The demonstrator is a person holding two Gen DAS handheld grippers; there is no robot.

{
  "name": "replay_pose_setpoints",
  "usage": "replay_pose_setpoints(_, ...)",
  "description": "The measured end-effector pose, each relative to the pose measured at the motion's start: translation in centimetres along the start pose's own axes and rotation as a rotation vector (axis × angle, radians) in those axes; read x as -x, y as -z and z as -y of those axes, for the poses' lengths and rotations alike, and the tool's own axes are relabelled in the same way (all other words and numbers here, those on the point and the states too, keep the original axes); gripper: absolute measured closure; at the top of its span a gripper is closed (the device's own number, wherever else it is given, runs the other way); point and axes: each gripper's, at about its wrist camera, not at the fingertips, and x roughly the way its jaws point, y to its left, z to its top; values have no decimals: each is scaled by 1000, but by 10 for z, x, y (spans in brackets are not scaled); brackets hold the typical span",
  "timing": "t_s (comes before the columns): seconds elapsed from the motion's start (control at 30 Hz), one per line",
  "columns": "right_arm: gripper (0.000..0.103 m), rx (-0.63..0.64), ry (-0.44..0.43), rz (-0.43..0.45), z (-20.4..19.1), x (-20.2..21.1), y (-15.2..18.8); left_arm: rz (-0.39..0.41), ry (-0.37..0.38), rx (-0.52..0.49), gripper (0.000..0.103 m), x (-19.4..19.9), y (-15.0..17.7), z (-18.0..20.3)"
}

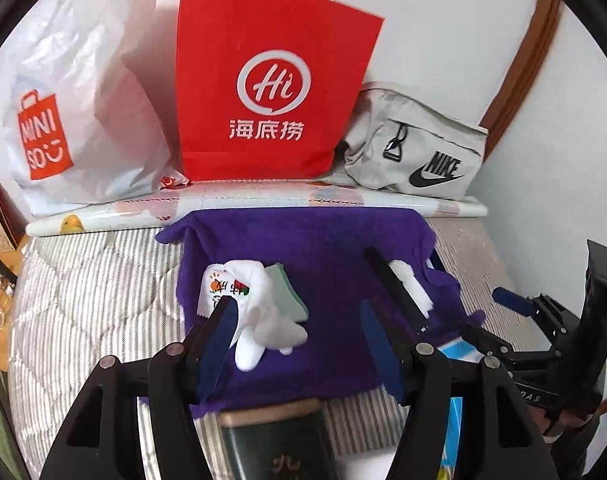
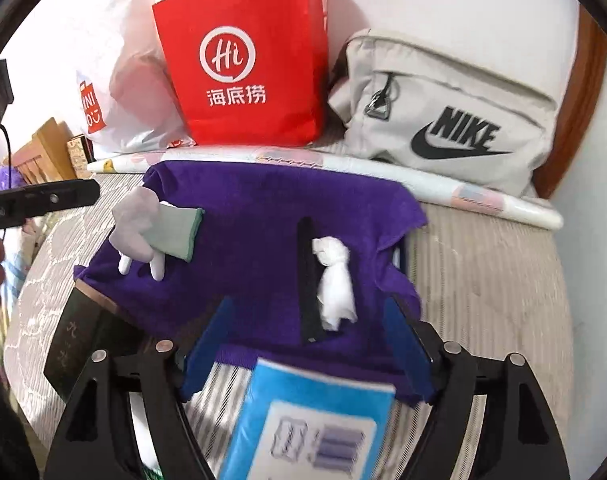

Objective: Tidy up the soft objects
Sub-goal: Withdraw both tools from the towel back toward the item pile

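Observation:
A purple cloth (image 1: 315, 264) (image 2: 263, 232) lies spread on the striped bed. On its left part rest a white glove (image 1: 263, 320) (image 2: 137, 224), a small printed packet (image 1: 219, 288) and a grey-green folded cloth (image 1: 289, 292) (image 2: 179, 232). To the right lie a black strip (image 1: 395, 288) (image 2: 309, 276) and a crumpled white tissue (image 1: 413, 286) (image 2: 335, 284). My left gripper (image 1: 299, 340) hovers open above the cloth's near edge, its pads touching nothing. My right gripper (image 2: 309, 340) is likewise open above the near edge, holding nothing.
Against the wall stand a red paper bag (image 1: 271, 92) (image 2: 243, 64), a white plastic bag (image 1: 75, 112) and a grey Nike pouch (image 1: 419, 148) (image 2: 443, 116). A dark green box (image 1: 271, 440) and a blue box (image 2: 303, 420) lie at the cloth's near edge.

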Motion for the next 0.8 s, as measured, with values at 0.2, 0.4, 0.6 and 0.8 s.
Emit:
replay_pose_setpoints(0.2,18,18,-16,-18,-6,32,20,31,35,12,41,34,25,-3)
replay_pose_setpoints(0.4,18,13,-40,-13,-16,62,50,66,53,-1,41,69,55,10)
replay_pose_setpoints(0.6,17,-16,-69,39,-20,102,81,56,-5,-3,41,92,94,15)
replay_pose_setpoints(0.8,17,-10,-189,52,-26,125,120,23,-30,-10,41,94,146,22)
